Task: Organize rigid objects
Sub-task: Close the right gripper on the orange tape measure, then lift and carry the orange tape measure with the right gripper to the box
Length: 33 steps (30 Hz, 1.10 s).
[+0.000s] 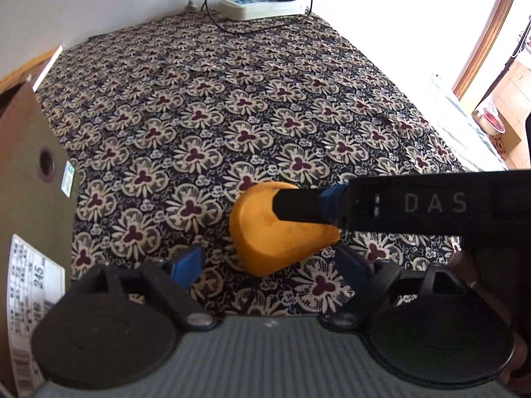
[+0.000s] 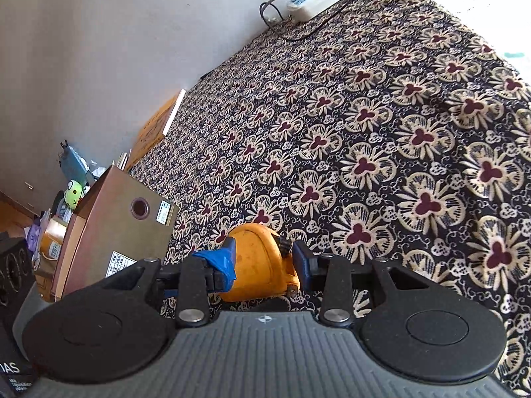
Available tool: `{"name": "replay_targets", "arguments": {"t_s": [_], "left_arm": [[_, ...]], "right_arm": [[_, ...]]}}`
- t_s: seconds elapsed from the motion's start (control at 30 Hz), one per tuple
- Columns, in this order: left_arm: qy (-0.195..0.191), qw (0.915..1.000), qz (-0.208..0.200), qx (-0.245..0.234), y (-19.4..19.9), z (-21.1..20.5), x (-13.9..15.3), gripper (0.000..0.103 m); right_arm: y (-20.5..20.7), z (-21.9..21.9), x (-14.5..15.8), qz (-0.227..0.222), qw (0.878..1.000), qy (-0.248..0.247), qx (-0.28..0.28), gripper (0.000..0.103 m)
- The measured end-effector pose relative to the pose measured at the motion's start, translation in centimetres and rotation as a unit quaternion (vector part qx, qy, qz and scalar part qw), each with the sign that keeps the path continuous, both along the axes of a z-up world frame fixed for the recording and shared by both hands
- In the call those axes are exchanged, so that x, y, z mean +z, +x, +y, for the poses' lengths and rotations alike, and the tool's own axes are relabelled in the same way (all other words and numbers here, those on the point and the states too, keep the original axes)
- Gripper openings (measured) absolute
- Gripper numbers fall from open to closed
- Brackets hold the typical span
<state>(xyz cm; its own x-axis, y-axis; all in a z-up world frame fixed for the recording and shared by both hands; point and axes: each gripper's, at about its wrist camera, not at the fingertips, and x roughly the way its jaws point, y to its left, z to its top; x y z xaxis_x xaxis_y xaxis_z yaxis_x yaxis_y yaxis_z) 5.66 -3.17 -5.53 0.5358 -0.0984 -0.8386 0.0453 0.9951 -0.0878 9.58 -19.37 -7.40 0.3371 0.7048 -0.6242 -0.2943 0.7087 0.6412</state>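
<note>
One orange wedge (image 1: 282, 232) narrows rightward, straddled by right claw (image 2: 265, 258).

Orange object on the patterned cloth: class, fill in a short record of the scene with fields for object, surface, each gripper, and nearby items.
object: orange object, rounded, hard-looking
surface: floral cloth
right gripper: fingers either side of the orange object, firm grip not certain
left gripper: open, near the object, holding nothing
nearby: cardboard box to the left; power strip by the wall
</note>
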Motion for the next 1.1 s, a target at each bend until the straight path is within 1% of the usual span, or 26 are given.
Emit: {"name": "replay_targets", "arguments": {"t_s": [0.27,0.43,0.53,0.67,0.93,1.1], "left_arm": [[0.026,0.9994,-0.016,-0.017,0.8,-0.7,-0.3,0.086],[0.036,0.9986,-0.027,-0.027,0.3,-1.7,-0.3,0.073],[0.037,0.9986,-0.028,-0.026,0.3,-1.9,-0.3,0.073],[0.035,0.9987,-0.023,-0.029,0.1,-1.9,-0.2,0.072],[0.040,0.9983,-0.013,-0.041,-2.9,-2.8,0.3,0.072],[0.040,0.9983,-0.004,-0.043,-5.3,-3.2,0.5,0.072]], "right_arm": [[0.4,0.4,-0.1,-0.012,1.000,-0.007,0.012,0.021],[0.6,0.1,-0.5,-0.016,1.000,0.003,0.020,0.020],[0.6,-0.3,-0.6,-0.014,1.000,0.008,0.016,0.020],[0.1,-0.3,-0.3,-0.020,1.000,0.000,0.021,0.021],[-2.6,-0.4,0.2,-0.025,0.999,-0.023,0.037,0.021],[-4.5,-1.0,0.2,-0.007,0.999,-0.021,0.046,0.020]]}}
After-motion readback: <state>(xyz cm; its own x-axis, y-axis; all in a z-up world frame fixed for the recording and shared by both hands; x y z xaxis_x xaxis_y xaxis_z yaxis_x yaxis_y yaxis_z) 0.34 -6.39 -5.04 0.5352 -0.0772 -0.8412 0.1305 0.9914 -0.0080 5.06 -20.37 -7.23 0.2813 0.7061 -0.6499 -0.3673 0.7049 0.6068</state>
